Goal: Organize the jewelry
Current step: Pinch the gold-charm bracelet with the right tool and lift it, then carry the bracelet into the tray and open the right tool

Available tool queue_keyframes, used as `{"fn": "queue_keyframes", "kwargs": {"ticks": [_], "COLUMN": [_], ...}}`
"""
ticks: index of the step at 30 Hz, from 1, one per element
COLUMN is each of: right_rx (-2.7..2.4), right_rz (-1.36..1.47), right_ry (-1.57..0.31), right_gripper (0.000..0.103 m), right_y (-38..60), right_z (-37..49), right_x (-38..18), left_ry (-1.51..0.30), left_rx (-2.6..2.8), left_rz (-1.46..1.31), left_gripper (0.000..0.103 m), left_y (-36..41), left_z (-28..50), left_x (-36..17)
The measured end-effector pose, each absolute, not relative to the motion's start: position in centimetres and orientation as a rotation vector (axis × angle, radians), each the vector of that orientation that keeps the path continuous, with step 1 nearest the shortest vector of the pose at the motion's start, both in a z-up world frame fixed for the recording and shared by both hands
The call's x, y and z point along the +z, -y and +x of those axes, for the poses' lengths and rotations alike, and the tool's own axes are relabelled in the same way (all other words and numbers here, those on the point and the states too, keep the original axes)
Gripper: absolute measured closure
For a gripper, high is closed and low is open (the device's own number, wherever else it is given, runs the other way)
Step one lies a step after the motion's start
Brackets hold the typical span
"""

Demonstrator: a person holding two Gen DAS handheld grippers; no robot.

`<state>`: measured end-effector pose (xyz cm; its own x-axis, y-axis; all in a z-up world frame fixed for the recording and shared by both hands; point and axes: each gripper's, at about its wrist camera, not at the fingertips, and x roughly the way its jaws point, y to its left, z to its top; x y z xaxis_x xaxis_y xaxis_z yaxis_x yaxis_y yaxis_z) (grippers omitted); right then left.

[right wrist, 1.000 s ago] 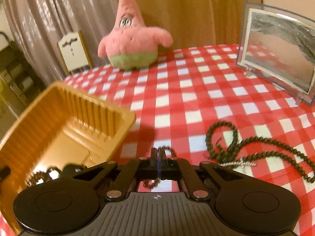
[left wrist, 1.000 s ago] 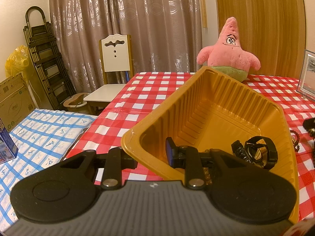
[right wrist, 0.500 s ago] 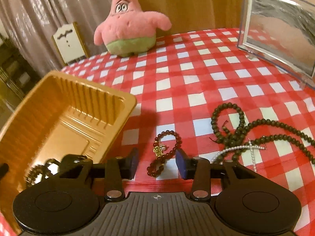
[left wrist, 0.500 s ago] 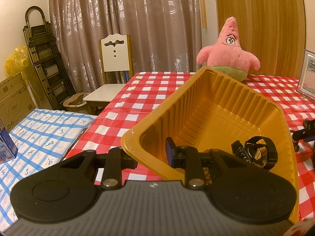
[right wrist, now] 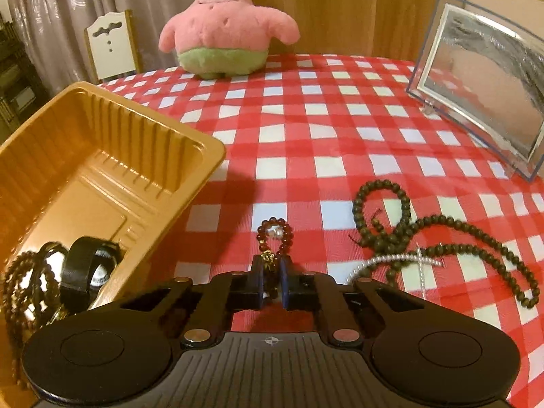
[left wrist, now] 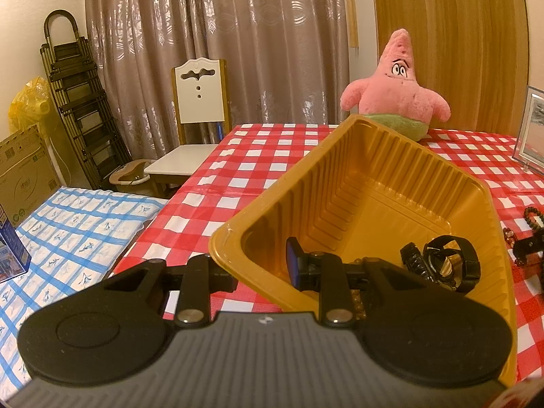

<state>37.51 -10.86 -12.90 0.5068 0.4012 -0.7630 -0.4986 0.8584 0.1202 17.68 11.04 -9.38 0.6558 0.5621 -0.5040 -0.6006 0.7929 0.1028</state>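
Left wrist view: the left gripper [left wrist: 260,267] is clamping the yellow tray's [left wrist: 391,136] near wall on the red-checked table [left wrist: 258,156]; curtains [left wrist: 210,40] are hanging at 12 o'clock, and a cardboard box's [left wrist: 23,173] print is unreadable.

Right wrist view: the right gripper [right wrist: 271,282] is closing on the red bead bracelet [right wrist: 273,241], which is lying at 3 o'clock of the tray [right wrist: 190,136].

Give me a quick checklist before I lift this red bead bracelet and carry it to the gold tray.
1. Right gripper jaws closing on the red bead bracelet, its near end between the pads: ok.
2. Bracelet clear of the dark bead necklace and silver chain: ok.
3. Left gripper clamped on the gold tray wall, tray tilted up: ok.
4. Open floor left in the tray beside the black watch: ok.
5. Grip firm enough to lift: cannot tell.
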Motion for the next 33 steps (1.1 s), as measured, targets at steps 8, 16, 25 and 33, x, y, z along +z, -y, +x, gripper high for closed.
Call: {"fn": "queue_keyframes", "kwargs": {"ticks": [8,16,25,33], "right_rx": [0.588,0.670,0.820,1.030], "right_rz": [-0.013,0.111,0.165,0.239], "right_ry": [-0.832,-0.767,-0.748,-0.851], "right_gripper": [0.094,0.094,0.094,0.094], "right_y": [14.2,16.5,15.6,10.8], "right_z": [37.8,37.9,34.4,30.6], "right_x": [-10.4,-5.7,-2.5,-3.3], "left_ry": [-0.546,-0.545,-0.544,-0.540], "left_rx": [0.658,0.658,0.655,0.651], "left_rz": [-0.075,-0.074,-0.071,-0.061], "left_gripper": [0.078,0.078,0.078,0.078], "left_y": [-11.0,-11.0,-11.1,-10.9], "left_z": [17.8,17.8,17.8,17.8], "left_x": [-9.4,-9.4,-9.3,-9.1]}}
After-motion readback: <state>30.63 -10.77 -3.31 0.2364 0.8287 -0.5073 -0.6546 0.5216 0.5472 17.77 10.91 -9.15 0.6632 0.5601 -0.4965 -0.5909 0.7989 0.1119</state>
